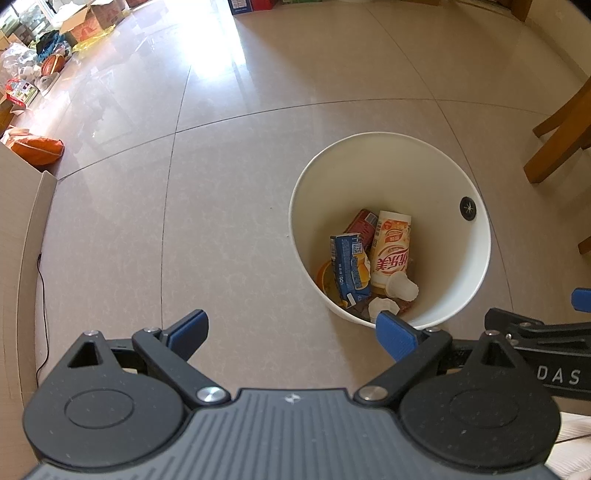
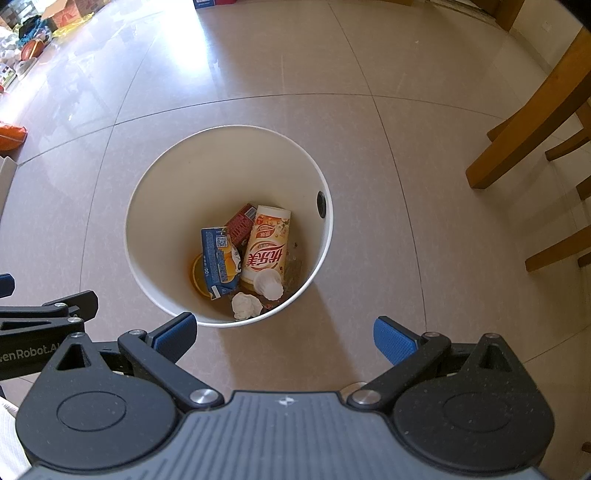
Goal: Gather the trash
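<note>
Both tools are up over the floor and I'm looking straight down into the white bin (image 2: 140,206), which stands on the tiles with the trash already lying in its bottom: a tall milk-tea cup (image 2: 266,248) on its side, a blue carton (image 2: 218,259) leaning against it, a red can (image 2: 241,221) behind, a clear little cup (image 2: 269,283) and a crumpled tissue (image 2: 244,305) nearest me. My right gripper (image 2: 283,338) has its blue pads wide apart with nothing between them, hanging just short of the bin's near rim; my left gripper (image 1: 291,332) is likewise spread and empty, off to the bin's left side. No loose litter shows on the floor close by, so I judge the collecting here is about done; if another piece turns up, I'd come in low, close squarely on it and release well above the rim, not beside it. To watch: the wooden chair legs (image 2: 524,122) stand near on the right, a cardboard panel (image 1: 26,221) edges in on the left, and boxes and bags (image 1: 85,26) clutter the far wall
</note>
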Tool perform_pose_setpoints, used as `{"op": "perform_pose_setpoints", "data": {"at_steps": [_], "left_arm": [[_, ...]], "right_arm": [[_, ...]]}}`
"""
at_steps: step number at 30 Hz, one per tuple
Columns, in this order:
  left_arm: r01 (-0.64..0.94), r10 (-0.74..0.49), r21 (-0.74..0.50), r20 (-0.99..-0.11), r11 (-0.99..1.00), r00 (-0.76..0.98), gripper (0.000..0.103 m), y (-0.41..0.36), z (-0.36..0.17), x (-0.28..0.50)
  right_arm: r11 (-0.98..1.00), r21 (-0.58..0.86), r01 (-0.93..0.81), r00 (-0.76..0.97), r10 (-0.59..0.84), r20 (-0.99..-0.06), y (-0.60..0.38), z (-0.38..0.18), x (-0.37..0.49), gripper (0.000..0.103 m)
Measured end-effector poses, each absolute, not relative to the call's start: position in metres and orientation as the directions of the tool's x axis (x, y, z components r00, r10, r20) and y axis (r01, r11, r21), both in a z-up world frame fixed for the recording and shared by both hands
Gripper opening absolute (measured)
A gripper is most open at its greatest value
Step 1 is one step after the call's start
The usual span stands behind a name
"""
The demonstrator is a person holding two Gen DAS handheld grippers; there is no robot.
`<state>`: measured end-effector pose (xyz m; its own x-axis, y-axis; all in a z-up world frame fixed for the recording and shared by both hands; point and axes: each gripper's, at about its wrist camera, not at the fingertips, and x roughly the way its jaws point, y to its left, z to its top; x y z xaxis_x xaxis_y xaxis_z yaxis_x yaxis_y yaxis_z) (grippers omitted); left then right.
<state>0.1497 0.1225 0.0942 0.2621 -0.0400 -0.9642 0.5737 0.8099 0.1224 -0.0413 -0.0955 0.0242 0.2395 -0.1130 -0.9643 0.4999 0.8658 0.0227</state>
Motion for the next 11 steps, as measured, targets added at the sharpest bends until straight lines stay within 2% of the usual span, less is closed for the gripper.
{"op": "perform_pose_setpoints", "data": {"at_steps": [11], "left_arm": [[0.576, -0.037, 0.128, -0.964, 0.807, 0.265, 0.097, 0.1236, 0.0951, 0.1507]], "right_arm": [[0.866, 0.025, 0.499, 0.240, -0.111, -0.964, -0.0945, 0.0244, -0.0410, 0.103]]}}
